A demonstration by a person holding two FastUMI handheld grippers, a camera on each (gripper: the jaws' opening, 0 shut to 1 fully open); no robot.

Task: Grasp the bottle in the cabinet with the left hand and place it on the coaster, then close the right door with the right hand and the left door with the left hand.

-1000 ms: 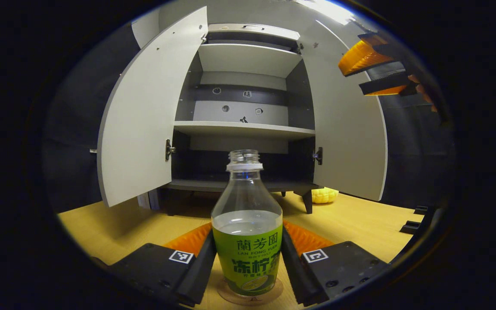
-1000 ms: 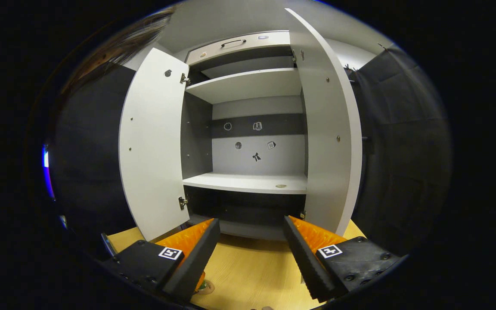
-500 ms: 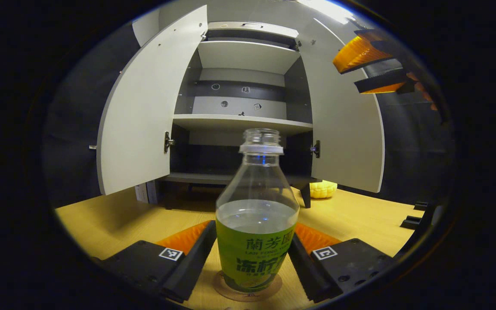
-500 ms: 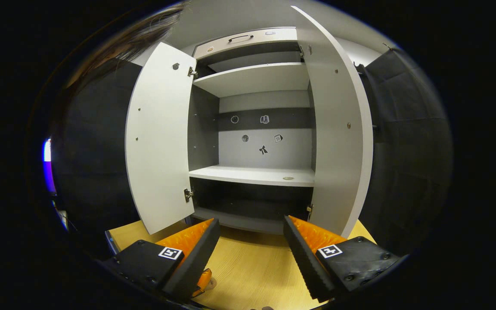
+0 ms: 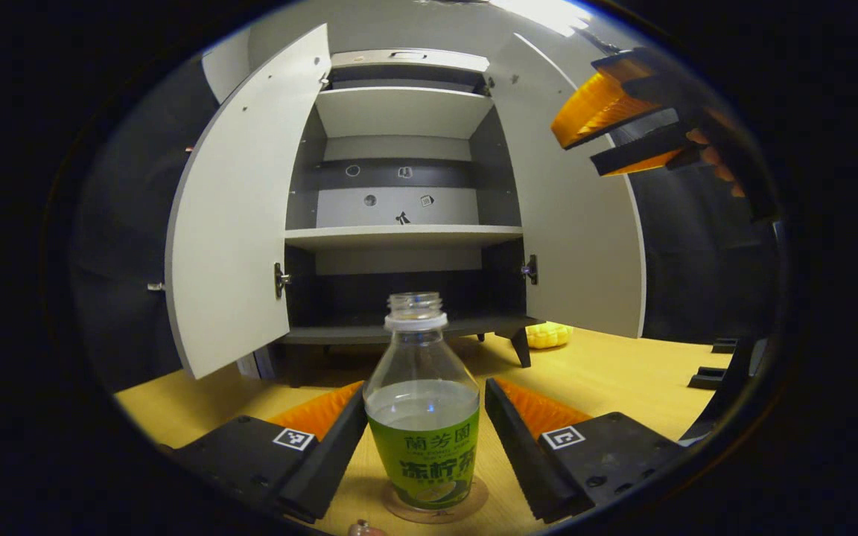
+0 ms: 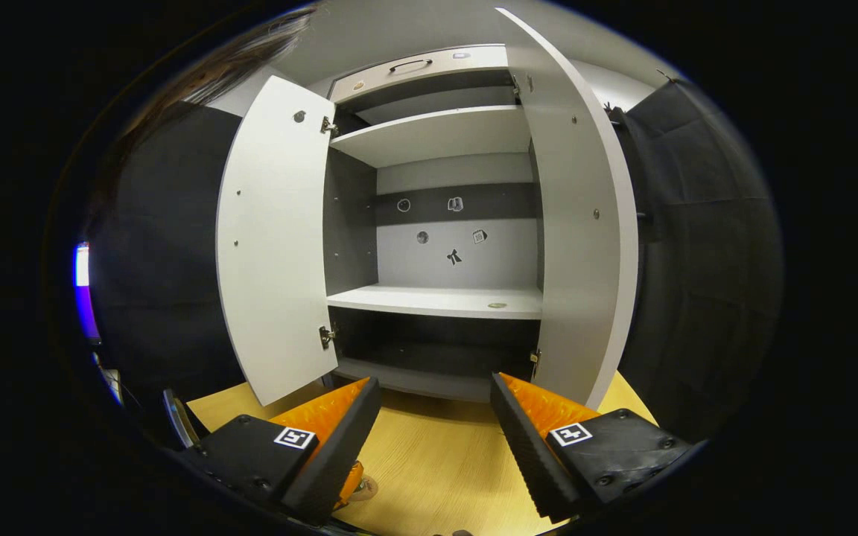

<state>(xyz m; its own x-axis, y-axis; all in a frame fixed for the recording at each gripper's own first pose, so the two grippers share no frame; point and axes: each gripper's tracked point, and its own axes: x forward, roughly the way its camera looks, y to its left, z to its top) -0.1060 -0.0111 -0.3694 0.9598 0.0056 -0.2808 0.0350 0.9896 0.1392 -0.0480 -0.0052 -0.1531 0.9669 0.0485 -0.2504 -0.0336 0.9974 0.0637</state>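
- Wooden tabletop (image 5: 608,372): carries cabinet (image 5: 399,112), coaster (image 5: 466,506) and bottle (image 5: 423,417); dark booth cloth behind.
- Cabinet, left gripper view: left door (image 5: 239,216) and right door (image 5: 582,223) both swung open; middle shelf (image 5: 399,237) bare.
- Bottle: upright, uncapped, partly filled with clear liquid, green label; seated on the coaster, in front of the cabinet, outside it.
- Left gripper (image 5: 423,447): fingers spread, one either side of the bottle, narrow gaps visible on both sides; not clamped on the bottle.
- Yellow object (image 5: 548,335): on the tabletop beside the cabinet's right foot, below the right door's lower edge.
- Right gripper, left gripper view (image 5: 608,130): raised at upper right, near the right door's outer edge, fingers apart; contact with the door cannot be determined.
- Right gripper, right gripper view (image 6: 435,439): fingers spread, nothing between them, tabletop (image 6: 429,461) below.
- Right gripper view: left door (image 6: 276,246) and right door (image 6: 585,216) open; small flat item (image 6: 497,305) on the middle shelf (image 6: 436,300).
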